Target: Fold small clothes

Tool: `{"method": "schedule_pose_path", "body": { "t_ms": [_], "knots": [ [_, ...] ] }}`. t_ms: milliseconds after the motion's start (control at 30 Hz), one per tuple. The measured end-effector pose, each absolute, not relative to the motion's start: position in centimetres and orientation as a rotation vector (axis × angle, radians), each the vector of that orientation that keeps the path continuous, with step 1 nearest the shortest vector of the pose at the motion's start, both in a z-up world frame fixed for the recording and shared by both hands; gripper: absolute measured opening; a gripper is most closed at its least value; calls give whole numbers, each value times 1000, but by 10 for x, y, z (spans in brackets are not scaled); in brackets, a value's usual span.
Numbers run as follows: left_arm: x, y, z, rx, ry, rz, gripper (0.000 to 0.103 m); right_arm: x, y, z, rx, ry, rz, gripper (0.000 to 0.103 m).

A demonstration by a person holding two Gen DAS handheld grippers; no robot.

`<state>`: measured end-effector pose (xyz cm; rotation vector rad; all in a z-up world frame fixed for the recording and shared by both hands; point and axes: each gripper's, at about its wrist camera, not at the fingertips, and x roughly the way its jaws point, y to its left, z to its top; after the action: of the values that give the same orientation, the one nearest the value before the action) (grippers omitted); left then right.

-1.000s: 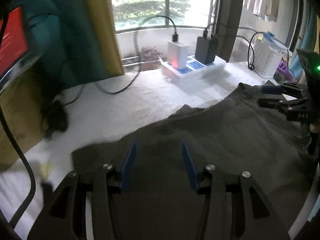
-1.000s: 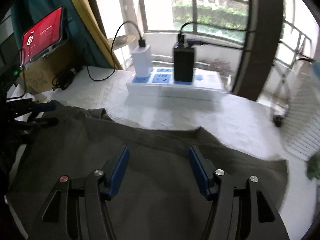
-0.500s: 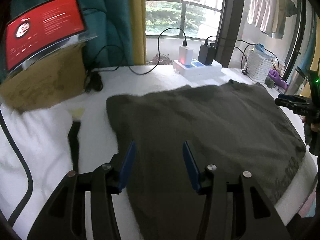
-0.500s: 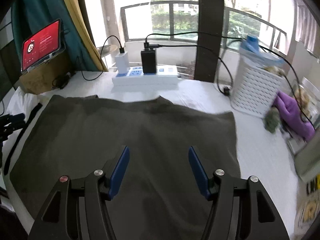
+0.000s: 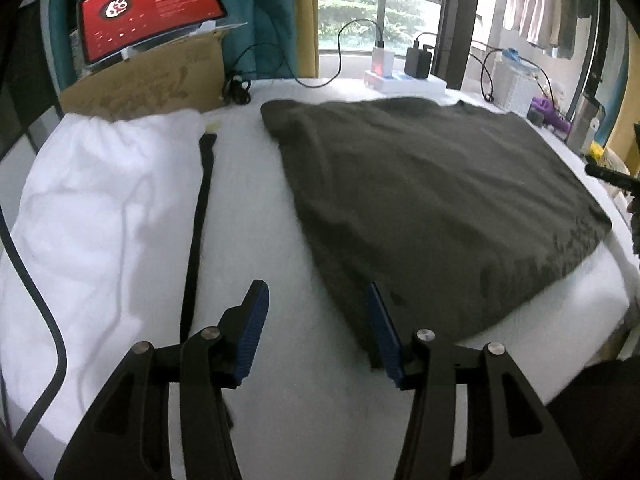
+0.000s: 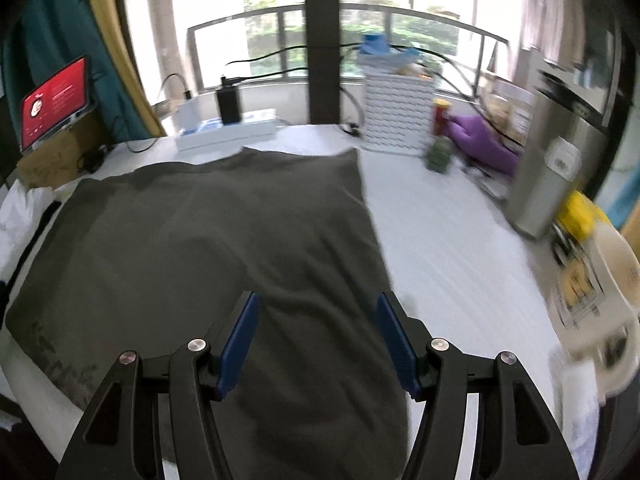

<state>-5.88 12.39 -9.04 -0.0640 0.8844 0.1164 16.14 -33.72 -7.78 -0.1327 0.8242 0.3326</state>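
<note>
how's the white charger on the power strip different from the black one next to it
The white charger is pale with a reddish glow low on its face; the black charger is dark and shows no light. In the left wrist view the white one stands left of the black one, nearer the curtains. Both stand upright on the white power strip, each with a black cable running from its top.

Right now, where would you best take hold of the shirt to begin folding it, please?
Probably at its two near corners. The shirt lies flat, its side edges running away from the person, so each open gripper, left and right, could slide in from its own side and pinch the hem.
</note>
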Motion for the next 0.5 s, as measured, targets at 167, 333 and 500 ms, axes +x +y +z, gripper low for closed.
{"method": "schedule_pose_path", "body": {
  "t_ms": [167, 333, 500],
  "knots": [
    [-70, 114, -95, -21, 878, 106, 51, 139, -364, -82, -106, 826, 275, 64],
    [-80, 109, -97, 0, 856, 80, 51, 120, -385, -91, -65, 844, 269, 64],
    [-84, 108, -102, -10, 864, 70, 51, 103, -396, -99, -56, 858, 269, 64]
  ]
}}
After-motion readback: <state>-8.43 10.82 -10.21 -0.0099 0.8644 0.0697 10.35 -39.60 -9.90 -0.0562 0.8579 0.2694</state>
